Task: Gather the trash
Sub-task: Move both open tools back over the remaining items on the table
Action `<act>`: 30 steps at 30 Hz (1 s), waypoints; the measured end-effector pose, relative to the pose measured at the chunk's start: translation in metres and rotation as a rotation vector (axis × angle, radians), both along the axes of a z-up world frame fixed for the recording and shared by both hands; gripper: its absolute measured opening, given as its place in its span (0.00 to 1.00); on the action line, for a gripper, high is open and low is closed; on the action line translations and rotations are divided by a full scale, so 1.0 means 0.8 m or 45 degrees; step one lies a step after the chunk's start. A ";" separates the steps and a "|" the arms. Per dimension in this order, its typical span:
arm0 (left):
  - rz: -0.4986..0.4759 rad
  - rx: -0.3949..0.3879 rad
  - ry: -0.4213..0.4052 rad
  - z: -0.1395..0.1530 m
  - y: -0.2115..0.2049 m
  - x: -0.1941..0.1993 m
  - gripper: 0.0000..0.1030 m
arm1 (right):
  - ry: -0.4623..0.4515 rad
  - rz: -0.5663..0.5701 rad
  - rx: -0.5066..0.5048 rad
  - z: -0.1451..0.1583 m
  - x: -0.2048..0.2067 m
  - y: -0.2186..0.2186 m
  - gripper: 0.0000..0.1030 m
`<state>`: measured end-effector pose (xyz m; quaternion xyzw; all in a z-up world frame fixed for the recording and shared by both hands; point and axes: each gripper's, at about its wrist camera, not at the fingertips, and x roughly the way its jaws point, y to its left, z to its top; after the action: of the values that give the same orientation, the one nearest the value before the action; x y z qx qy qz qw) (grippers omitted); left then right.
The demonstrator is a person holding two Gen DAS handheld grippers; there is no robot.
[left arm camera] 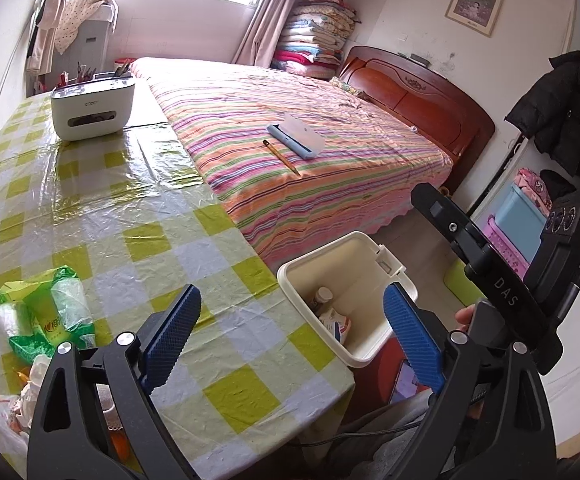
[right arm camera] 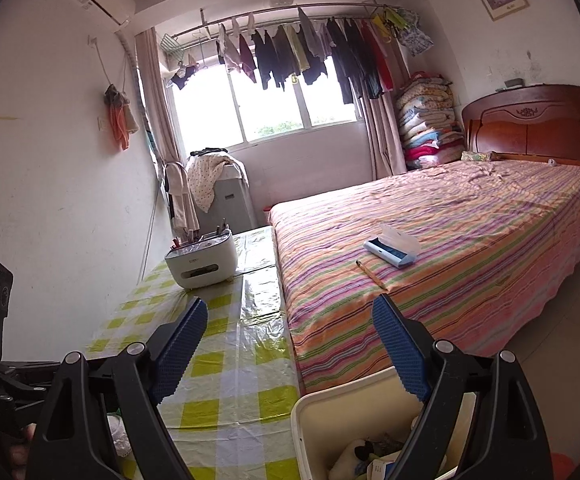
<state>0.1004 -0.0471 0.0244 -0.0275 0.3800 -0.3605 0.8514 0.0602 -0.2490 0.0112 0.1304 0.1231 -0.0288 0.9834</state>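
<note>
Trash still on the green-checked plastic tablecloth (left arm camera: 137, 216), a crumpled green-and-clear plastic wrapper (left arm camera: 45, 316) at near left, looks light, limp and slippery, best pinched at a bunched fold by the released, empty left gripper (left arm camera: 290, 340), then dropped into the cream plastic bin (left arm camera: 306, 276) at right, the right gripper (right arm camera: 290, 348) likewise open and empty.

Shiny plastic, soft cloth, polished wood

Glossy crinkled plastic tablecloth (left arm camera: 101, 208), smooth matt plastic bin (left arm camera: 364, 350), striped cloth bedsheet (left arm camera: 310, 152), varnished wood headboard (left arm camera: 422, 100), ribbed rubbery gripper pads (left arm camera: 171, 338).

Checked table (left arm camera: 101, 216), green bag (left arm camera: 45, 312), white box (left arm camera: 93, 109); striped bed (left arm camera: 290, 120), pencil case (left arm camera: 296, 136), pencil (left arm camera: 281, 158)
</note>
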 end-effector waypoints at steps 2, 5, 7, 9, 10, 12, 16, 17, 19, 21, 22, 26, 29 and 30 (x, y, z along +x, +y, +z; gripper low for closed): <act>0.023 -0.018 0.024 -0.003 0.012 0.004 0.93 | -0.012 0.042 -0.040 0.001 0.004 0.014 0.80; 0.060 -0.046 0.080 -0.007 0.034 0.013 0.93 | -0.030 0.080 -0.085 0.002 0.008 0.034 0.80; 0.102 -0.063 0.100 -0.008 0.050 0.017 0.93 | -0.035 0.104 -0.104 0.003 0.010 0.044 0.80; 0.139 -0.077 0.104 -0.007 0.067 0.021 0.93 | -0.033 0.135 -0.116 0.004 0.015 0.056 0.80; 0.155 -0.084 0.104 -0.005 0.076 0.022 0.93 | -0.031 0.155 -0.115 0.003 0.017 0.061 0.80; 0.193 -0.094 0.096 0.000 0.095 0.025 0.93 | -0.022 0.207 -0.101 0.002 0.022 0.071 0.80; 0.291 -0.033 0.091 0.004 0.132 0.033 0.93 | 0.016 0.318 -0.056 -0.003 0.033 0.091 0.80; 0.316 -0.019 0.090 0.005 0.140 0.036 0.93 | 0.032 0.356 -0.050 -0.004 0.037 0.098 0.80; 0.350 0.013 0.095 0.004 0.157 0.041 0.93 | 0.059 0.409 -0.046 -0.008 0.043 0.114 0.80; 0.388 0.029 0.102 0.001 0.173 0.047 0.93 | 0.095 0.481 -0.041 -0.014 0.051 0.131 0.80; 0.404 0.035 0.108 -0.001 0.180 0.050 0.93 | 0.110 0.517 -0.034 -0.017 0.054 0.140 0.80; 0.448 0.072 0.154 -0.016 0.202 0.061 0.93 | 0.172 0.657 -0.028 -0.032 0.061 0.179 0.80; 0.439 0.099 0.190 -0.025 0.210 0.062 0.93 | 0.227 0.792 -0.022 -0.042 0.065 0.205 0.80; 0.432 0.105 0.195 -0.026 0.213 0.061 0.93 | 0.250 0.831 -0.024 -0.045 0.066 0.214 0.80</act>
<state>0.1491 0.1232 0.0034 -0.0835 0.4481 -0.1927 0.8690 0.1130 -0.0780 -0.0250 0.0717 0.2521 0.2738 0.9254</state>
